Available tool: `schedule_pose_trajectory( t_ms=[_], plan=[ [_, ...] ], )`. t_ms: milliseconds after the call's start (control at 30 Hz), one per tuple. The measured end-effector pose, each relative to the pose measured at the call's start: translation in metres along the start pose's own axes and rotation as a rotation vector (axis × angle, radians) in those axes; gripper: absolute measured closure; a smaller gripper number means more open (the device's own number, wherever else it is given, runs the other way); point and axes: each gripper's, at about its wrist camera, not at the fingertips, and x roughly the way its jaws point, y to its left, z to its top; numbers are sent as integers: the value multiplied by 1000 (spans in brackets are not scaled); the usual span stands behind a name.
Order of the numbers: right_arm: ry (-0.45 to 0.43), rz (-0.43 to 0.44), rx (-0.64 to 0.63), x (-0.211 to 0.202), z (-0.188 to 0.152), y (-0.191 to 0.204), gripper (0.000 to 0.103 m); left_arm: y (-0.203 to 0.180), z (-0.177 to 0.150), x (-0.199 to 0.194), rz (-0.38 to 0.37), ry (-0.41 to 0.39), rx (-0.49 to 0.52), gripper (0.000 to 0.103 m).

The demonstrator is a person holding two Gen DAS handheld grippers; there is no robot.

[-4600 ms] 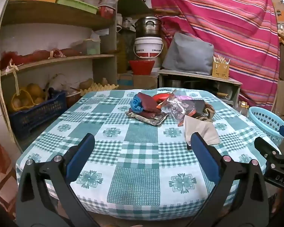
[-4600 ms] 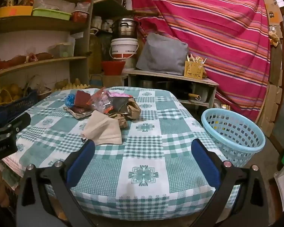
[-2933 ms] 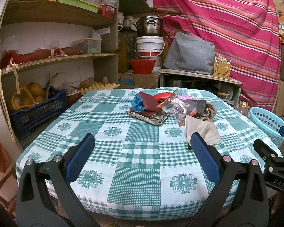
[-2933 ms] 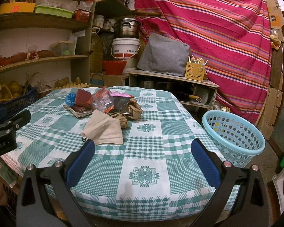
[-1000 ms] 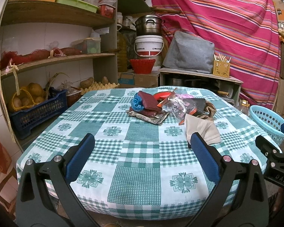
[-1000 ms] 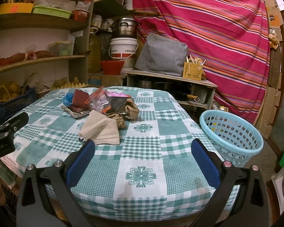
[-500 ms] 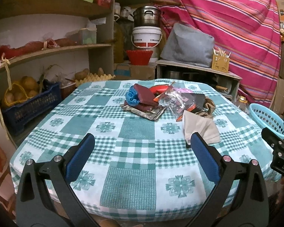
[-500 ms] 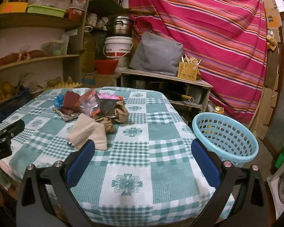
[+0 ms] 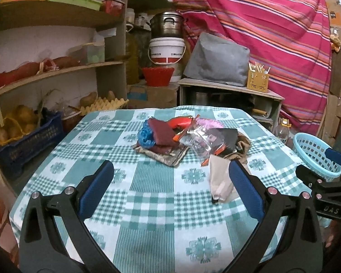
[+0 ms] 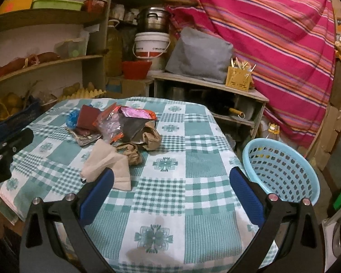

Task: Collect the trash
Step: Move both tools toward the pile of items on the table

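Note:
A pile of trash (image 9: 188, 138) lies on the green checked tablecloth (image 9: 152, 182): a blue crumpled wrapper (image 9: 145, 135), dark red packets (image 9: 162, 133), clear plastic bags (image 9: 196, 141), brown paper (image 10: 151, 136) and a beige paper bag (image 9: 219, 178). The pile also shows in the right wrist view (image 10: 116, 127). A light blue basket (image 10: 282, 170) stands beside the table on the right. My left gripper (image 9: 170, 186) is open and empty over the near part of the table. My right gripper (image 10: 170, 186) is open and empty, over the table's near right part.
Wooden shelves (image 9: 56, 72) with tubs and a blue crate of produce (image 9: 22, 134) stand on the left. A white bucket (image 9: 167, 50), a pot, a grey cushion (image 9: 216, 61) and a low cabinet stand behind the table. A striped red cloth (image 9: 272, 34) hangs at the back.
Both grippers have moved forward and closer to the table and the pile. The right view has swung so the basket is nearer. Both stay open.

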Motion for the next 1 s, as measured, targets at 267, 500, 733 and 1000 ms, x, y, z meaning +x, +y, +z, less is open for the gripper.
schedule_pose_trajectory(
  t_ms=[267,500,733,1000],
  plan=[
    [20,2,52,27,8,-18,4,1,13,26,-3,-3,-10,5],
    [66,-22,115,52,-3,-41,4,4,3,53,-28,87,-55,5],
    [68,-79,127,67,-9,-54,4,-11,-1,60,-22,81,14,5],
    [61,-65,135,69,-12,-59,4,-7,-10,78,-22,119,1,5]
  ],
)
